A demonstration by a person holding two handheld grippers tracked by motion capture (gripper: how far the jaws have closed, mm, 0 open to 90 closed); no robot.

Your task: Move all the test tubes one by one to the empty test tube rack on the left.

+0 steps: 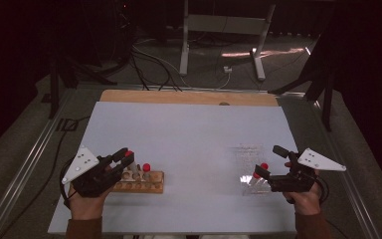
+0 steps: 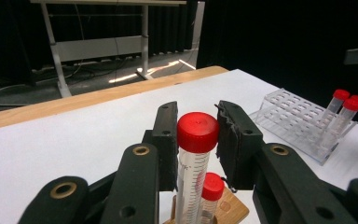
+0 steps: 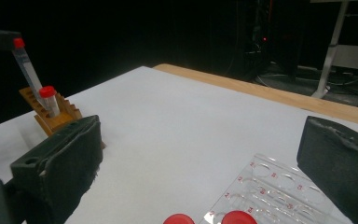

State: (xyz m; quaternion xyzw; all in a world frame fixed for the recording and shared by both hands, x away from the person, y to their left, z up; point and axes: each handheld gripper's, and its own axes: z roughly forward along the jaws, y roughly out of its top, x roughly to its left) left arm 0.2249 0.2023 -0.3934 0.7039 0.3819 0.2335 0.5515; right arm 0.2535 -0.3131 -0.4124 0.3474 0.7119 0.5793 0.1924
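My left gripper is shut on the red cap end of a clear graduated tube. The tube leans over the wooden rack, and its lower end reaches down to the rack. A second, shorter red-capped tube stands in that rack just beyond it. In the right gripper view the held tube rises tilted from the wooden rack. My right gripper is open wide, with its jaws either side of the near end of a clear plastic rack. Two red-capped tubes stand in that rack.
A white sheet covers the table, with a wooden strip bare along its far edge. Beyond the table lie a dark floor, cables and a metal desk frame. The clear rack has several open holes.
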